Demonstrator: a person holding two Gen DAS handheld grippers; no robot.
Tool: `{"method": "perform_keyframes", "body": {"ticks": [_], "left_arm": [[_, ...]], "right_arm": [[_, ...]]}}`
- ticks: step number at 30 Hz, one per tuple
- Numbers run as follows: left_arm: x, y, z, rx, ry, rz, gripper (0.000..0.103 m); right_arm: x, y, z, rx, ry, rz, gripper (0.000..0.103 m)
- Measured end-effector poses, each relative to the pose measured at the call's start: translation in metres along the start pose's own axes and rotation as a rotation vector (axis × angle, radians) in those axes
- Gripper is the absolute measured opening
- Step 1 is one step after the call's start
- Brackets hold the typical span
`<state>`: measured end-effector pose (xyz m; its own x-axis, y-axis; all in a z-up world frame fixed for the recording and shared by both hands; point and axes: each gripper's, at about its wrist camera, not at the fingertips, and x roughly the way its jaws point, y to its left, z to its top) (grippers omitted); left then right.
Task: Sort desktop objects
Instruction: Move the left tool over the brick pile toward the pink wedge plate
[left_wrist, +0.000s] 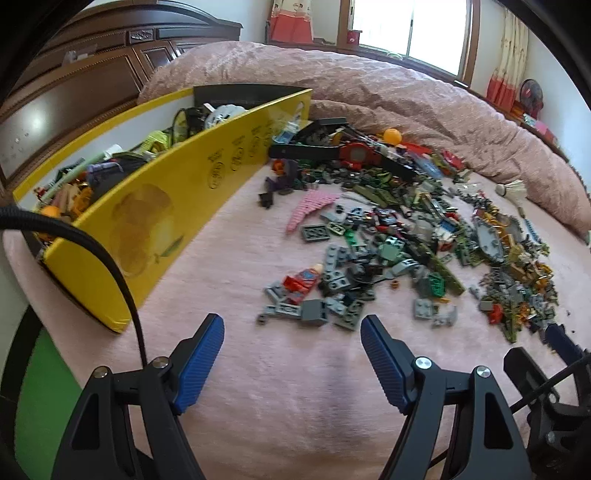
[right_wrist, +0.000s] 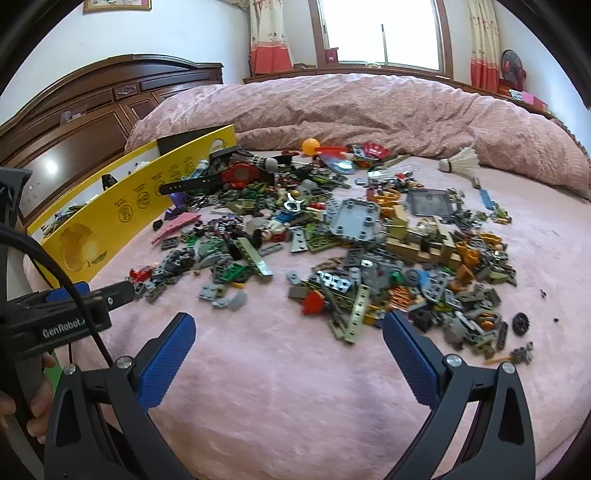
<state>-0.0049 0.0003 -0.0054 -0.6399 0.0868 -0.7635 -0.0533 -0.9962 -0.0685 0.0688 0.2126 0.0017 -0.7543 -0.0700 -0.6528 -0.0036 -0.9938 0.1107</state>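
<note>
My left tongs (left_wrist: 291, 328) and right tongs (right_wrist: 288, 328) hang spread and empty over the bed (right_wrist: 295, 387); yellow box (left_wrist: 177, 206) at ten o'clock part-filled, most building bricks (right_wrist: 369, 251) unsorted.

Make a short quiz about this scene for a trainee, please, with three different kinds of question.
1. True or false: the left gripper holds a brick.
2. What colour is the box? A red, B yellow, C green
3. Fill in: the shuttlecock lies on the ____ blanket.

Key: 1 false, both the left and the right gripper are open and empty; 2 B; 3 pink.
</note>
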Motion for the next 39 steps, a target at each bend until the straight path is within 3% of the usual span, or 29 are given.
{"method": "perform_keyframes", "body": {"ticks": [13, 31, 34, 37, 39], "left_arm": [[0.017, -0.017, -0.009, 0.042, -0.001, -0.069, 0.079], [0.036, -0.016, -0.023, 0.165, -0.084, -0.065, 0.083], [0.032, -0.018, -0.012, 0.179, -0.063, -0.062, 0.083], [0.025, -0.011, 0.007, 0.139, -0.137, -0.070, 0.083], [0.028, -0.008, 0.022, 0.121, -0.139, -0.075, 0.083]], "right_arm": [[0.009, -0.040, -0.029, 0.058, 0.064, -0.060, 0.102], [0.023, -0.039, -0.038, 0.037, 0.070, -0.054, 0.103], [0.022, -0.038, -0.039, 0.024, 0.064, -0.058, 0.103], [0.021, -0.037, -0.042, 0.018, 0.038, -0.064, 0.103], [0.021, -0.036, -0.044, 0.008, 0.020, -0.069, 0.103]]}}
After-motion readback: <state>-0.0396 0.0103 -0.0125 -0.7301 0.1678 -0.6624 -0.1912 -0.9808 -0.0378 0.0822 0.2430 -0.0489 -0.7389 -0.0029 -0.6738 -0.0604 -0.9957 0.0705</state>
